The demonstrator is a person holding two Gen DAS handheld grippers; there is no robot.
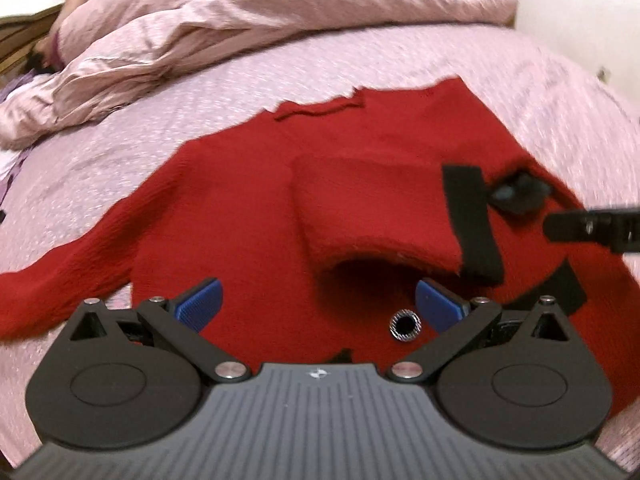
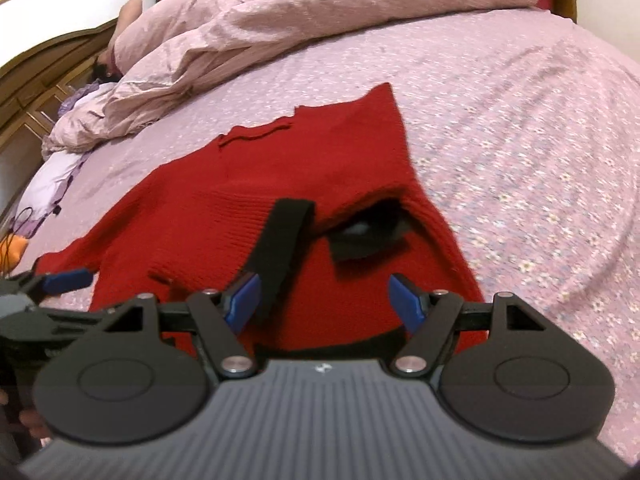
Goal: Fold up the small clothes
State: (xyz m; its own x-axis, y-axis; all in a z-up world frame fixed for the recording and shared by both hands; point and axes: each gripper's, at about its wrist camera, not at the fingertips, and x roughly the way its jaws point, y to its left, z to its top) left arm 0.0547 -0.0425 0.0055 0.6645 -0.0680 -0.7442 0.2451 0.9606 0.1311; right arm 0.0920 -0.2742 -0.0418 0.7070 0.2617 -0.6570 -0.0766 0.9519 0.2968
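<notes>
A bed covered by a pink flowered sheet [image 2: 520, 128] fills both views, with a crumpled pale pink duvet [image 1: 248, 20] heaped along its far side from ten to one o'clock and a brown wooden headboard [image 2: 44, 64] at nine to ten o'clock in the right wrist view. The red knit sweater [image 1: 248, 208] lies spread on the sheet at the centre of both views, its neckline toward twelve o'clock, one sleeve trailing off toward eight o'clock in the left wrist view and the other sleeve [image 1: 372, 216] folded across the body, its open cuff facing the camera. A black strap [image 2: 284, 240] lies over that folded part, and a smaller dark patch [image 2: 368, 236] sits just beside it toward three o'clock; what it is cannot be told. The left gripper [image 1: 318, 300] tilts down over the sweater's lower half, its blue pads [image 1: 200, 300] spread wide with nothing between them. The right gripper [image 2: 324, 300] also slants down over the hem, jaws standing wide and gripping nothing, its left pad [image 2: 244, 300] overlapping the strap in the picture, whether touching is unclear. The left gripper's blue tip shows at eight o'clock in the right wrist view.
</notes>
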